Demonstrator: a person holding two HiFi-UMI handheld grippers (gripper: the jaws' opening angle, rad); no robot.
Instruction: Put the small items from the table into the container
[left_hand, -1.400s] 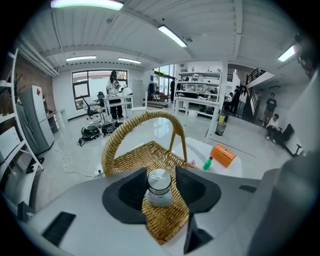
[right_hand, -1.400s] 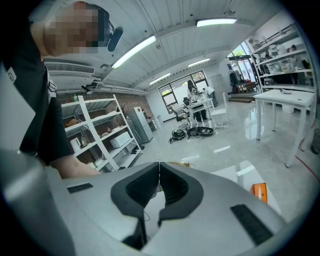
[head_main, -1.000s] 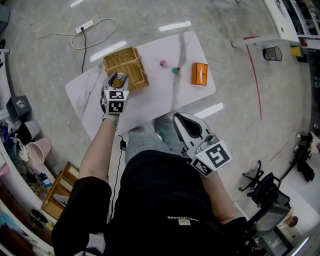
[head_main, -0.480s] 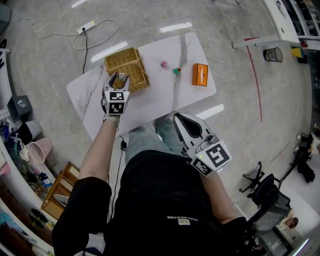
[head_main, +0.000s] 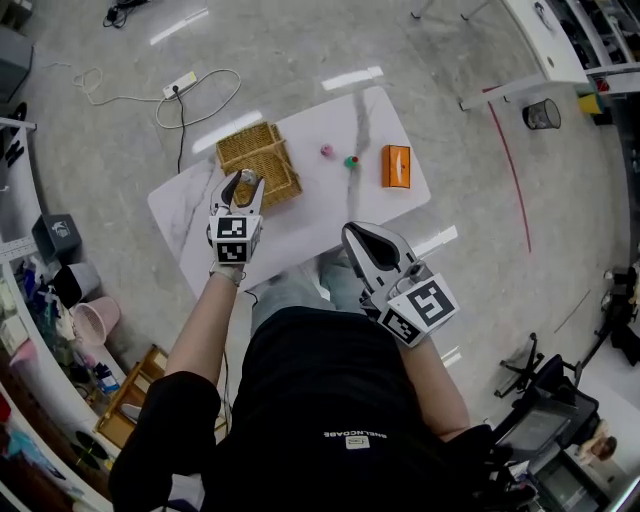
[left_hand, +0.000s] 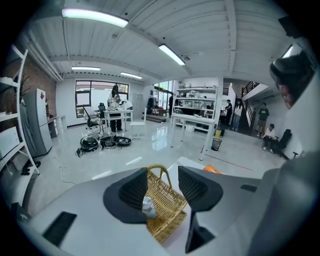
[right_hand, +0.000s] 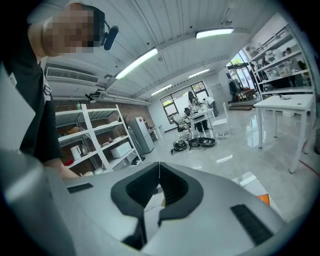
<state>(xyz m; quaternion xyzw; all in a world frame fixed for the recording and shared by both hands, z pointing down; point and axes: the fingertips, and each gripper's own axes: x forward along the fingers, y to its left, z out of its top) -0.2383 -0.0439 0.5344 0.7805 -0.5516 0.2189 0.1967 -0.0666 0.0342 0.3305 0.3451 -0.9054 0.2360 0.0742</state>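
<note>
Wicker basket (head_main: 262, 160) shows between our left gripper's (head_main: 240, 183) wide-apart, empty jaws; right gripper (head_main: 352, 233) pinched closed, empty; marble table (head_main: 320, 215), glossy floor (head_main: 90, 150).

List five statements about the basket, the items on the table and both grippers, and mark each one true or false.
1. The small jar lies in the wicker basket. True.
2. The left gripper is clamped on the jar. False: its jaws stand apart above the basket.
3. The right gripper is shut with nothing in it. True.
4. The orange box is in the basket. False: it lies on the table, right of the green item.
5. The pink item lies on the table outside the basket. True.
</note>
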